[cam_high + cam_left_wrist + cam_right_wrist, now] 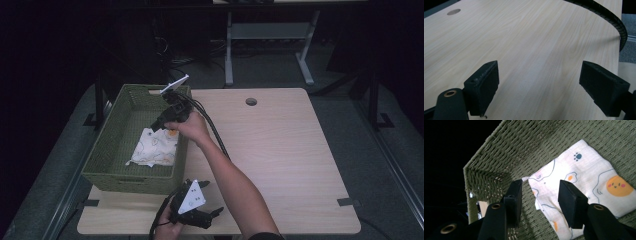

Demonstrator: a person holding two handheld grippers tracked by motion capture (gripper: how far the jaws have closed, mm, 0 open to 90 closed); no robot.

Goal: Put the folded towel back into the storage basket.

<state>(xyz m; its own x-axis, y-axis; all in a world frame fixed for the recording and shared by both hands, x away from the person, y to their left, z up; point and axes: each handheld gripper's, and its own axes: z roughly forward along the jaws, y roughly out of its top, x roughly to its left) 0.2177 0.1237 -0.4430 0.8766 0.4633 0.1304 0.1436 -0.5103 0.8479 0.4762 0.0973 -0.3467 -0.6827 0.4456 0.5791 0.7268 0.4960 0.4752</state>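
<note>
We saw a coarse, matt woven basket (529, 142) holding a soft printed cloth (584, 177). The table (529, 42) showed pale, smooth wood grain with a slight sheen. The gripper pads (570, 202) looked matt black and rubbery.

Folded cloth (154, 148): white fabric printed with fried-egg figures, orange yolks bearing small faces, thin dark outlines and one dark paw print. It lies flat and loosely folded on the floor of the green woven basket (107, 145), toward the near right corner, one edge close to the right wall. In the right gripper view its corner (530, 180) lies free on the weave.
</note>
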